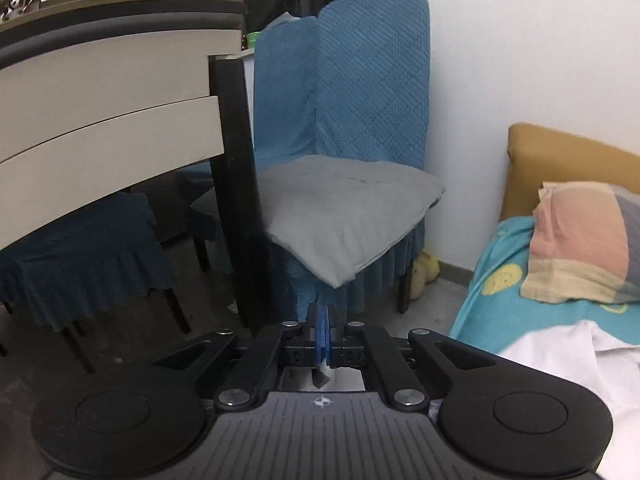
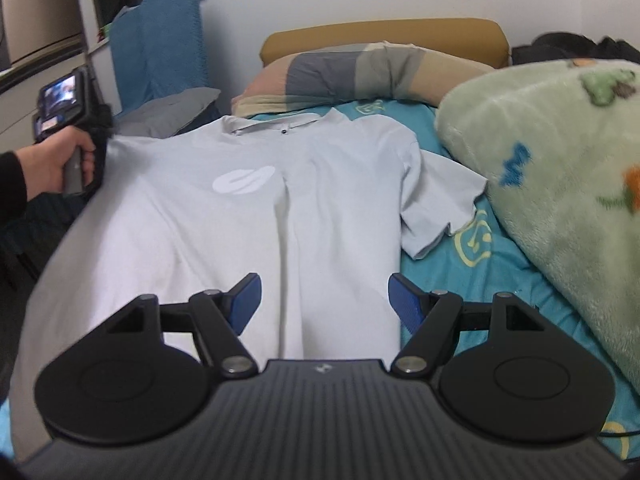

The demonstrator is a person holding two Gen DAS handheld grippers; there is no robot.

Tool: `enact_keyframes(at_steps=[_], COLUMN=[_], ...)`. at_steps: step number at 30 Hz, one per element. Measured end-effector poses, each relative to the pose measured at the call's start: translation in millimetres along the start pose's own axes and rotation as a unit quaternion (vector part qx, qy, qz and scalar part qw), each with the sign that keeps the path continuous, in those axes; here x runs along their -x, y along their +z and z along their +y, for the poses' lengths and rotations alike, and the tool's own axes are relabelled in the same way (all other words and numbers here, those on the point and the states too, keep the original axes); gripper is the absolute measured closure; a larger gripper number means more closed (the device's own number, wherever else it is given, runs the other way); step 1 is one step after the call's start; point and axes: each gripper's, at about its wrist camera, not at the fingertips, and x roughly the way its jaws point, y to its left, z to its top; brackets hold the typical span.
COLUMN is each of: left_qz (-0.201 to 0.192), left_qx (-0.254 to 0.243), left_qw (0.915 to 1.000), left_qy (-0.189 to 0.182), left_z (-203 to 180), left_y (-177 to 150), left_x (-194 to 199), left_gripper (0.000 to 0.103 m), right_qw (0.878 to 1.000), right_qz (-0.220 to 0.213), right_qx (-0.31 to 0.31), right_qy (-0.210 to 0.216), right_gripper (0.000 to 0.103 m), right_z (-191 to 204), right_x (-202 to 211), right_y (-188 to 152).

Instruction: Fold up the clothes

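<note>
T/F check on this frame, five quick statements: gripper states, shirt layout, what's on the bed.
1. The right gripper is open above the white polo shirt. True.
2. The left gripper is wide open and holds nothing. False: its jaws are shut, with a scrap of white fabric pinched between them.
3. The shirt lies spread on the bed with its collar toward the pillow. True.
4. A green plush blanket covers the shirt's chest. False: it is bunched beside the shirt, on the right of the right wrist view.
5. The blue-covered chair has a grey cushion on its seat. True.
</note>
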Motion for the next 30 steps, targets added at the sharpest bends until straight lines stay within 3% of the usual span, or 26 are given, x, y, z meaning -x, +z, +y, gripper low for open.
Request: enact_keyframes(at_steps=[2,4,7,11,15,21,24,25,27,28,30], left_qz=[0.033,0.066,0.117,0.205,0.302,0.373,0.383,0.386,0.396,0.401,0.396], left_qx=[0.01,0.019,0.033,0.036,0.039,-0.001,-0.041,-0.055,-0.083,-0.097,-0.135], left_qw=[0.9991,0.9963,0.9885,0.9672,0.9393,0.9187,0.9144,0.9127,0.9071,0.9036,0.9017], left_qy=[-0.026,-0.051,-0.09,-0.146,-0.158,-0.13,-0.124,-0.122,-0.117,-0.114,-0.11], left_z=[6.0,12.0,21.6,43.0,73.3,78.6,59.9,53.6,48.2,47.6,48.6], left_y=[-10.6,-21.3,-38.6,-82.3,-130.1,-183.0,-193.0,-196.3,-201.0,-202.7,-201.7], left_x=[9.0,17.9,34.5,104.3,175.1,242.8,257.7,262.7,273.0,278.2,292.8], left_gripper=[0.069,0.059,0.053,0.043,0.04,0.03,0.033,0.041,0.072,0.097,0.101], right_qw=[1.0,1.0,0.999,0.999,0.998,0.996,0.995,0.994,0.993,0.993,0.993], right_qz=[-0.002,-0.006,-0.016,-0.028,-0.042,-0.06,-0.062,-0.062,-0.063,-0.064,-0.068], right_qx=[-0.01,-0.018,-0.028,-0.038,-0.043,-0.063,-0.073,-0.078,-0.091,-0.093,-0.091], right_qy=[-0.003,-0.003,-0.001,0.005,0.004,-0.021,-0.032,-0.034,-0.039,-0.041,-0.043], right_gripper=[0.031,0.031,0.031,0.031,0.031,0.031,0.031,0.031,0.031,0.031,0.031], right_z=[-4.5,-8.5,-13.8,-19.3,-27.0,-47.6,-56.1,-59.1,-64.6,-66.0,-67.7], right_x=[0.1,1.2,4.0,11.7,25.4,53.3,68.3,73.1,81.3,85.1,92.9], right_y=[1.0,2.8,6.8,10.3,13.0,10.8,7.0,6.1,4.8,4.4,3.4])
